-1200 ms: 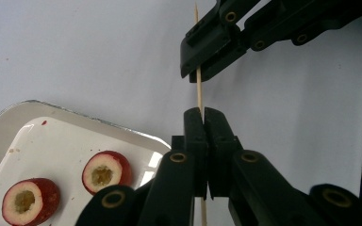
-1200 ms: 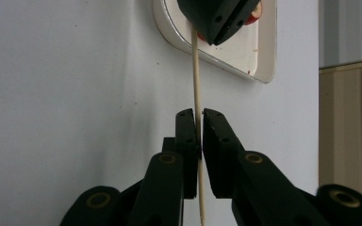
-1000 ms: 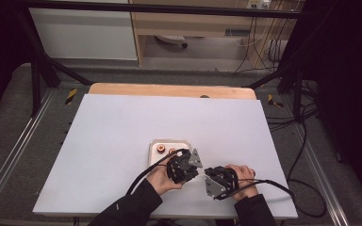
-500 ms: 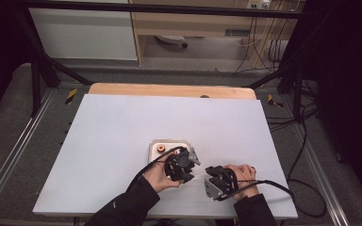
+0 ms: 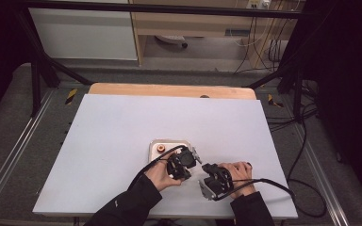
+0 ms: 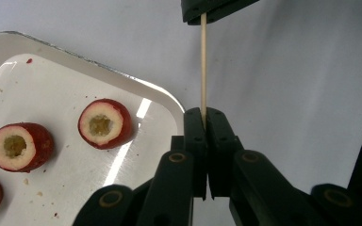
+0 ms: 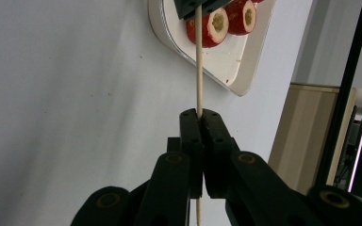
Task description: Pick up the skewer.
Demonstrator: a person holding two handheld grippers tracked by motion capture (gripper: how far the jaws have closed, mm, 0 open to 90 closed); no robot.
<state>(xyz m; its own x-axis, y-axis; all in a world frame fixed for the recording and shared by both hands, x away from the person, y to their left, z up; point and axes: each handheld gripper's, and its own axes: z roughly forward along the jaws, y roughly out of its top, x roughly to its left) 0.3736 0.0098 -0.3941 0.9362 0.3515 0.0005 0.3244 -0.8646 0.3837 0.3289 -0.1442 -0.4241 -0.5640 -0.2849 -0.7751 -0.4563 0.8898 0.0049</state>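
A thin wooden skewer (image 6: 202, 61) (image 7: 199, 61) spans between my two grippers. My left gripper (image 6: 203, 113) (image 5: 188, 160) is shut on one end; its jaws have just closed on the stick. My right gripper (image 7: 199, 114) (image 5: 210, 173) is shut on the other end, at the near middle of the table. In each gripper view the other gripper's tips pinch the skewer's far end at the top. Just left of the skewer lies a white tray (image 6: 160, 101) (image 7: 245, 70) (image 5: 169, 142) with cored red fruit pieces (image 6: 105, 123) (image 6: 21, 146) (image 7: 214, 23).
The white table top (image 5: 122, 141) stretches wide to the left, right and far side of the tray. A wooden strip (image 5: 169, 90) runs along the far edge. Black cables (image 5: 264, 181) trail from the grippers toward the right. Dark frame rails border the table.
The right gripper has shifted slightly toward the table's near edge, a little farther from the left one. The left hand and the tray stay in place.
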